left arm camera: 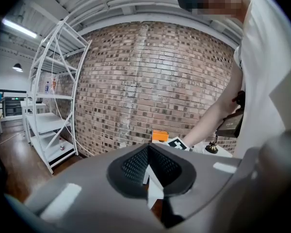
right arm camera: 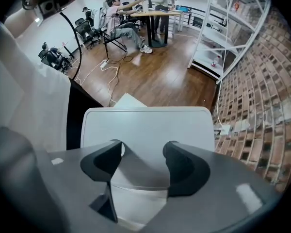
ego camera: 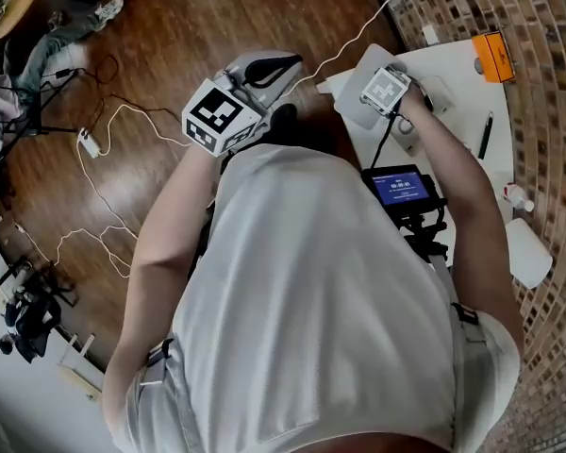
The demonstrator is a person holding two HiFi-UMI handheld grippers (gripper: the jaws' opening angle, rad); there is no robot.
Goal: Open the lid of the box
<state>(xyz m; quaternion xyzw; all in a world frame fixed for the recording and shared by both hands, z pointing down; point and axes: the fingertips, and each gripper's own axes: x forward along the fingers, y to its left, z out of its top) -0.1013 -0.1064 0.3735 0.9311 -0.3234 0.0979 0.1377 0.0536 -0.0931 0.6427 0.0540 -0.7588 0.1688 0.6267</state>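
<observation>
In the right gripper view the white box lid [right arm camera: 148, 125], a flat panel with rounded corners, fills the space just ahead of my right gripper [right arm camera: 143, 152]. Its dark jaws stand wide apart, the lid showing in the gap, and neither pad presses on it. The head view shows that gripper [ego camera: 375, 92] over the white lid [ego camera: 354, 102] at the near corner of the white table [ego camera: 453, 102]. My left gripper [ego camera: 285, 66] hangs off the table above the wooden floor. Its jaws are shut with nothing between them [left arm camera: 148, 166], and it points at a brick wall.
An orange box [ego camera: 493, 55] sits at the table's far edge, also visible as the orange box [left arm camera: 160, 135] in the left gripper view. A pen [ego camera: 486, 135], a small white bottle [ego camera: 517, 196] and a device with a lit screen [ego camera: 401, 187] are near it. White cables [ego camera: 104, 149] trail over the floor.
</observation>
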